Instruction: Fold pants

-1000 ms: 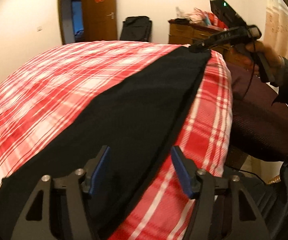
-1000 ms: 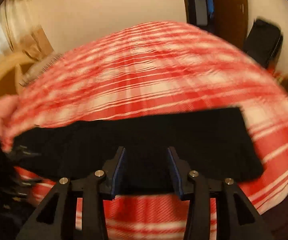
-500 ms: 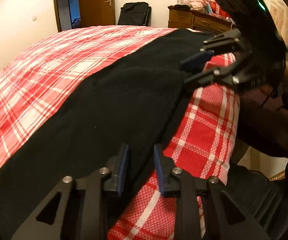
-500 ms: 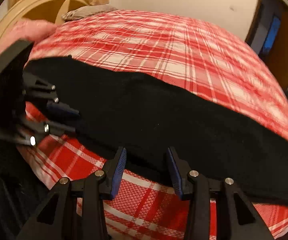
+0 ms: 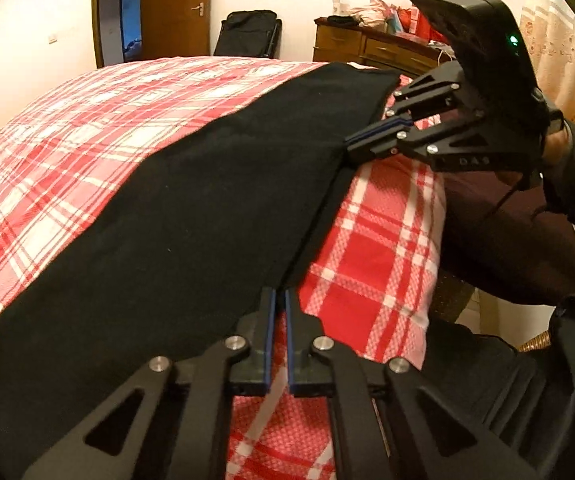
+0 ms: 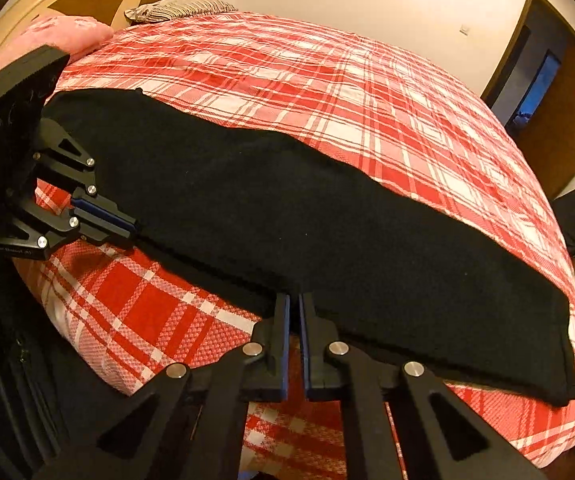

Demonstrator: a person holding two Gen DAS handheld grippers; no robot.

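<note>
We've got the black pants (image 5: pixel 191 208) laid flat in a long strip along the near edge of the red plaid bed (image 5: pixel 87 120). Our left gripper (image 5: pixel 278 300) is pinched narrow on that near edge, and our right gripper (image 6: pixel 294 304) is clamped on it further along.

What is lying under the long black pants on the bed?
The black pants lie on a red-and-white plaid bedsheet, which shows all around them. Whatever is directly beneath the fabric is covered.

One pants (image 5: pixel 191 216), one bed (image 5: pixel 87 120), two claws (image 5: pixel 278 300), one pillow (image 6: pixel 67 34).
</note>
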